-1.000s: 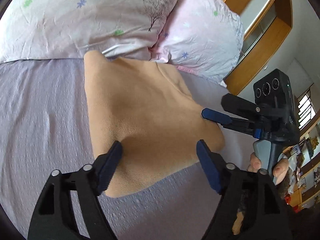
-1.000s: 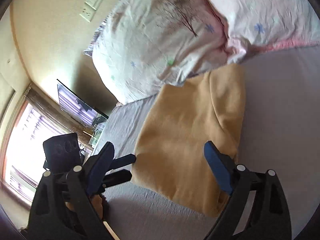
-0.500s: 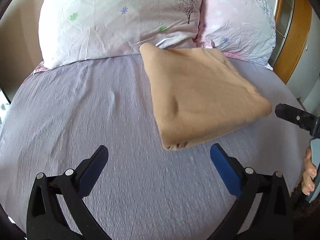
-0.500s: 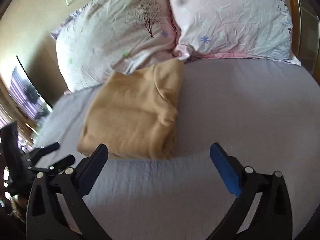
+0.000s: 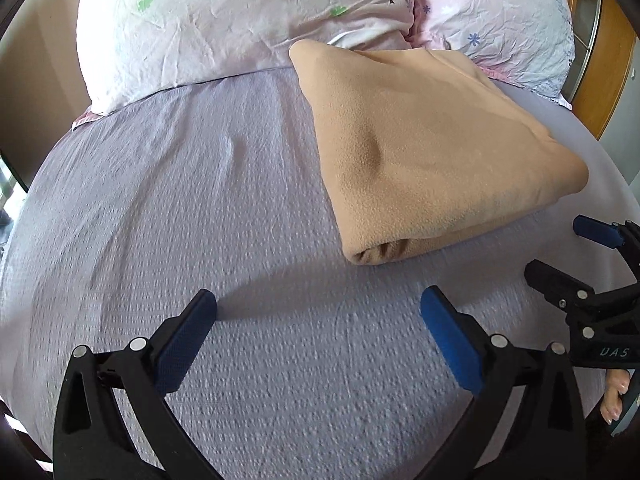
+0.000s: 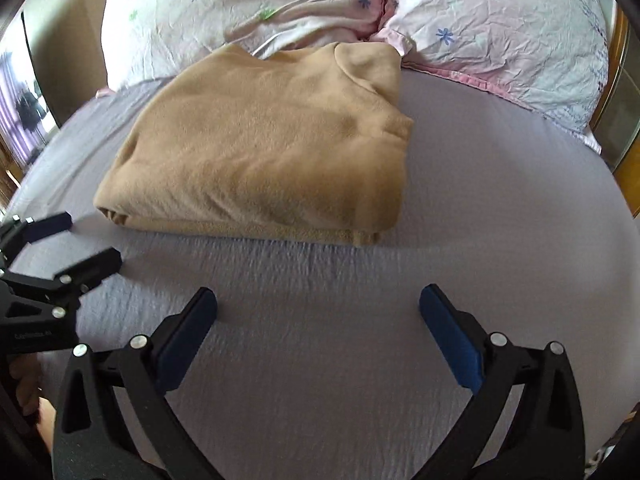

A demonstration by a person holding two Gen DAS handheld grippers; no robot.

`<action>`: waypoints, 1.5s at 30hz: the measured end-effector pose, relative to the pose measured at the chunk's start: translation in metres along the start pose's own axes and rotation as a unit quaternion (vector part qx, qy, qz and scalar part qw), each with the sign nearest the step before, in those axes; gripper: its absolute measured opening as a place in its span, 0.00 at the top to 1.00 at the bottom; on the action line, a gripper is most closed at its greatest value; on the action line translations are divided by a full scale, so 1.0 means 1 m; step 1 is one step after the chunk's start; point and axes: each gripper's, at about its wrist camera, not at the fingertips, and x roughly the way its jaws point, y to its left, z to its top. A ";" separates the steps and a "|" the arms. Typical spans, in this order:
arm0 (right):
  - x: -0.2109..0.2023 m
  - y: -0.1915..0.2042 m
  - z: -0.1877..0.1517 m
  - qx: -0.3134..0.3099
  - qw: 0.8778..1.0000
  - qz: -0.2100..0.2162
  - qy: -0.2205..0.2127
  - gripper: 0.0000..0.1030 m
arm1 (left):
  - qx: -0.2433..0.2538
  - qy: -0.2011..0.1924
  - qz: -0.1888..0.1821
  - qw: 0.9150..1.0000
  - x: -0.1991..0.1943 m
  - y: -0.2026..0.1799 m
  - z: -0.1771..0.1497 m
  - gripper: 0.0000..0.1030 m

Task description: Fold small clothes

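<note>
A tan fleece garment [image 5: 432, 148] lies folded into a thick rectangle on the lilac bed sheet [image 5: 200, 220], its far end against the pillows. It also shows in the right wrist view [image 6: 264, 148]. My left gripper [image 5: 318, 320] is open and empty, hovering over bare sheet short of the garment's near edge. My right gripper [image 6: 318, 320] is open and empty, also short of the garment. Each gripper shows at the edge of the other's view, the right one [image 5: 568, 256] and the left one [image 6: 72, 248].
Two floral pillows [image 5: 248, 12] [image 6: 500, 28] lie at the head of the bed behind the garment. A wooden headboard frame [image 5: 612, 64] stands at the far right. A screen and a window [image 6: 24, 104] are off the bed's left side.
Both grippers have pulled back from the folded garment, which they were over a second ago, and now face the pillows. The garment lies where it was.
</note>
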 end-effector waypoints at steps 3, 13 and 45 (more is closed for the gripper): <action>0.001 0.000 -0.003 -0.002 1.000 0.001 -0.004 0.02 | 0.002 -0.004 0.000 1.000 0.000 0.000 0.000 0.01; 0.002 -0.001 -0.004 -0.002 1.000 0.001 -0.005 0.02 | 0.005 -0.005 -0.002 1.000 0.000 0.001 0.000 0.01; 0.002 -0.001 -0.005 -0.001 1.000 0.001 -0.005 0.02 | 0.005 -0.005 -0.002 1.000 0.000 0.001 0.000 0.01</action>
